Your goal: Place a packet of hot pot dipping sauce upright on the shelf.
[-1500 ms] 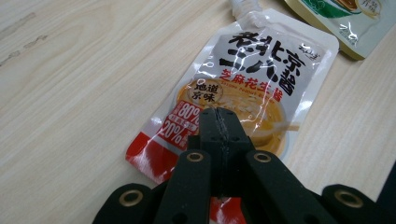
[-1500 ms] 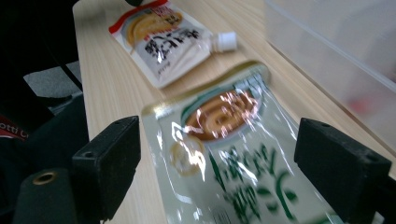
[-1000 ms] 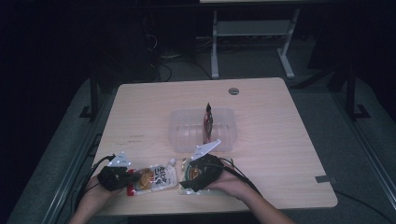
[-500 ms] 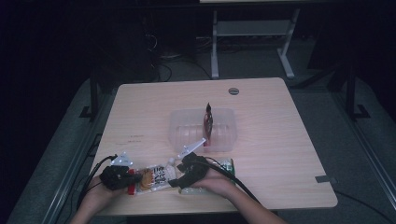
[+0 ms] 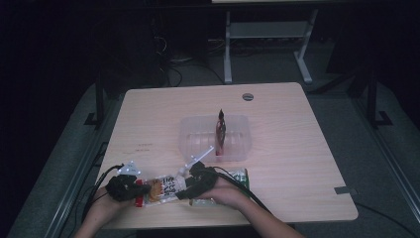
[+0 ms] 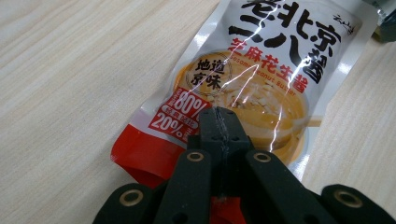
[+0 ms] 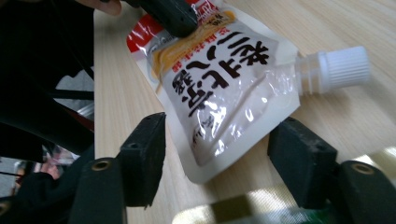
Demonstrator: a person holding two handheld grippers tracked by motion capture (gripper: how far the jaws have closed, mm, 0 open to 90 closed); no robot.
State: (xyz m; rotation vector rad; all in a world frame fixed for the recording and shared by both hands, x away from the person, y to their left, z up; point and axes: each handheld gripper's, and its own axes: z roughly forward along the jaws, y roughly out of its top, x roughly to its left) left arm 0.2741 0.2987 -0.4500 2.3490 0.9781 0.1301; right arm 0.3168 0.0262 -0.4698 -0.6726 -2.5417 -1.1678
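Sauce pouch (image 5: 166, 187) flat on table (image 5: 297, 163) near front edge, just in front of clear tub (image 5: 237, 144). Soft foil, slick, prob light; screw cap (image 7: 345, 67) is the stiff bit, so grab there or on sealed edges. L gripper (image 6: 218, 122) fully closed, pinching red bottom end. R gripper (image 7: 224, 158) jaws just been closing, part open, straddling cap-end corner, pads not pressing.

Pouch (image 6: 261, 70) top cut off by frame edge; red bottom corner under jaws
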